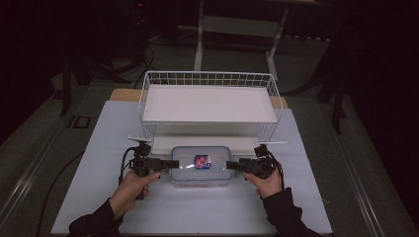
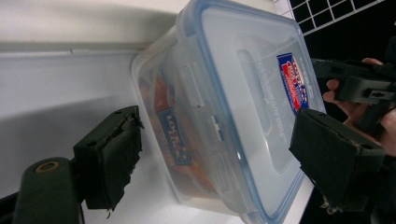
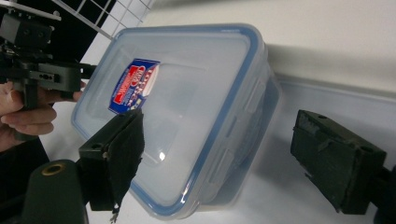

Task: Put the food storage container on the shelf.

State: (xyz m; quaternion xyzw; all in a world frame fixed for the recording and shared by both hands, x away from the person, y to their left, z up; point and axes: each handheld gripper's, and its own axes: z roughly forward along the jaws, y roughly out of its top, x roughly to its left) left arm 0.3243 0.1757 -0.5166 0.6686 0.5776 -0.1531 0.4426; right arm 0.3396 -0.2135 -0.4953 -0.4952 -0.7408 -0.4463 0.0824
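My two grippers sit at the ends of the plastic box [image 1: 201,166], near the front edge of the white table [image 1: 89,187]. The left gripper [image 1: 168,164] and the right gripper [image 1: 232,165] are both open wide — no pad presses the box yet. I should squeeze both ends evenly and lift it level. Behind stands the wire shelf [image 1: 210,101] — don't bump it.

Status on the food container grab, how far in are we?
Done: the left gripper and right gripper are lined up at opposite short ends of the lidded container, which sits on the table in front of the wire rack. In hand: the jaws straddle each end, and the pads look clear of it. Left: clamp and lift; likely destination is the rack.
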